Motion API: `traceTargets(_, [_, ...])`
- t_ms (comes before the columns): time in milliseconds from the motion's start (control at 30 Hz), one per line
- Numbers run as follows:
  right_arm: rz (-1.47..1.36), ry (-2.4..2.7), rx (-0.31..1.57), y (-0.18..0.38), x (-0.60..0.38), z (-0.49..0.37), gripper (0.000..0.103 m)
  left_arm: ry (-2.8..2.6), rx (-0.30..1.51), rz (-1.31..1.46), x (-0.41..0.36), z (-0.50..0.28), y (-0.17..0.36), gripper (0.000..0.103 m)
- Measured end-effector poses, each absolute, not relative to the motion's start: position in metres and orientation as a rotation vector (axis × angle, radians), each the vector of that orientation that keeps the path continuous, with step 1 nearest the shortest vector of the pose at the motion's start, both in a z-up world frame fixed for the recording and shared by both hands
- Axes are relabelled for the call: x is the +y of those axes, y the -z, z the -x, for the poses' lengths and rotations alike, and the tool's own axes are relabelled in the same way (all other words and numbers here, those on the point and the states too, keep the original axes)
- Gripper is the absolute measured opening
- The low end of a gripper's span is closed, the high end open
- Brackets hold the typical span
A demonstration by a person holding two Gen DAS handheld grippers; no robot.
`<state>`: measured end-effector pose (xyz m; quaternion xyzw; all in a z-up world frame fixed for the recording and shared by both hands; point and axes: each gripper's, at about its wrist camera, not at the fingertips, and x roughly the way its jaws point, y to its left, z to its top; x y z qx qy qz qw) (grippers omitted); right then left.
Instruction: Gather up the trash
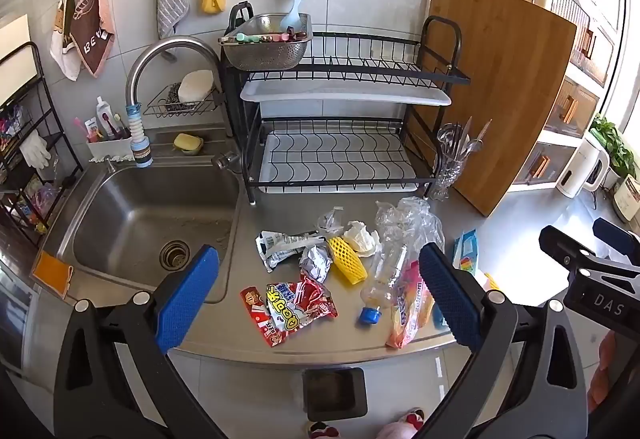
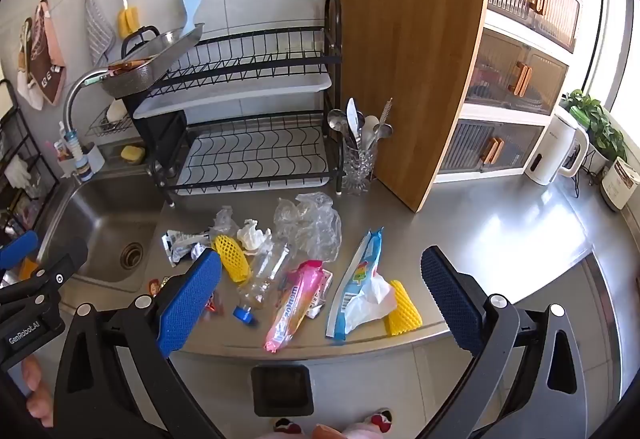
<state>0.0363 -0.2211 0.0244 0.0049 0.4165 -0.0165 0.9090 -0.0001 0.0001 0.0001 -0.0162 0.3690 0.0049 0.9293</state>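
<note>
Jaws spread wide and empty on both left gripper (image 1: 318,289) and right gripper (image 2: 320,293), held above front edge of steel counter (image 2: 500,231). Trash seen heaped near that edge: red snack wrapper (image 1: 294,305), clear bottle (image 1: 384,275), pink wrapper (image 2: 294,305), blue packet (image 2: 360,283), yellow foam nets (image 2: 402,309). Bin (image 2: 282,389) sighted on floor below front edge. Risk judged: light wrappers brushed off edge or toward sink (image 1: 152,223) by careless reach. Open counter left at right; dish rack (image 2: 256,119) and cutting board (image 2: 408,71) crowd rear edge.
</note>
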Motion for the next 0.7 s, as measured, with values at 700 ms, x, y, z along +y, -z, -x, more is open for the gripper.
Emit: traceTargets(700, [-0.016, 0.029, 0.849, -0.0277, -0.2196, -0.0345, 0.1, -0.025, 0.758, 0.027, 0.0004, -0.0033, -0.0001, 0.095])
